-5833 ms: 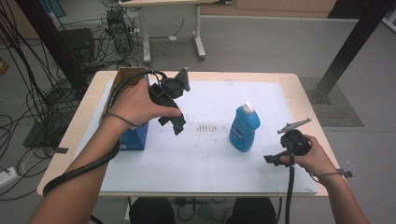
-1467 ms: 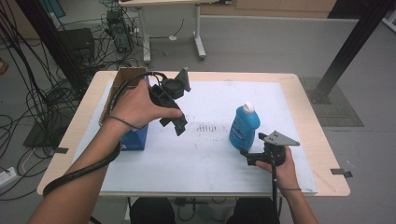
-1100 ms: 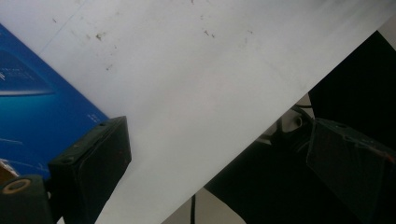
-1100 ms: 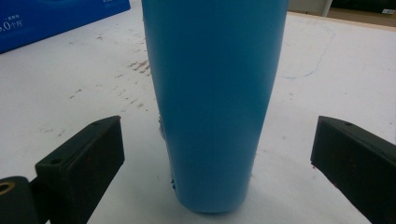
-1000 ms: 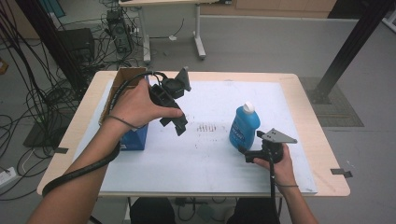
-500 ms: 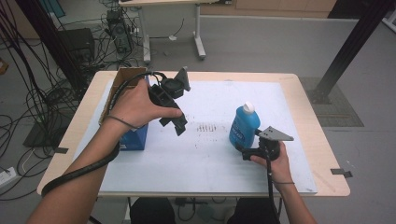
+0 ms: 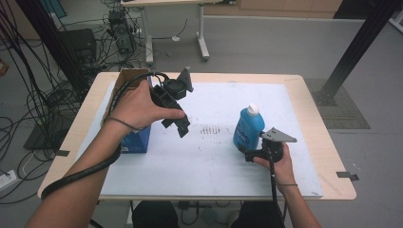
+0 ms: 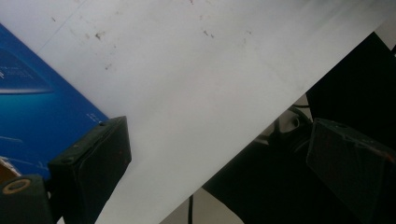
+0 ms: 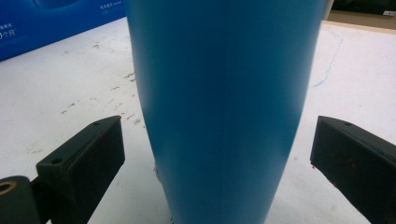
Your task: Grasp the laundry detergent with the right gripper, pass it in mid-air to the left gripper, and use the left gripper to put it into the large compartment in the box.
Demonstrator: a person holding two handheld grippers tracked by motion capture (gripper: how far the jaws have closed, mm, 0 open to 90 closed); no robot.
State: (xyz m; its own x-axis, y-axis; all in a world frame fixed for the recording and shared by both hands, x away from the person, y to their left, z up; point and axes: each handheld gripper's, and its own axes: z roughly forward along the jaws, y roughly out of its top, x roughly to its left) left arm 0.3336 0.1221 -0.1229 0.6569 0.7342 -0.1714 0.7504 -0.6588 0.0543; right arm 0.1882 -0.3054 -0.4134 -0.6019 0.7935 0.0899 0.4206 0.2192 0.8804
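Right gripper (image 9: 217,154) has closed in, jaws wide around the blue bottle (image 9: 224,93).

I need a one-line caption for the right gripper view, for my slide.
Open right claw straddling the upright blue plastic bottle on the white table sheet, jaws not yet touching it.

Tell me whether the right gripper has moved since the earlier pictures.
Yes. The right gripper has come in from the table's right side toward the blue bottle, which has stayed put, and its open fingers now flank the bottle.
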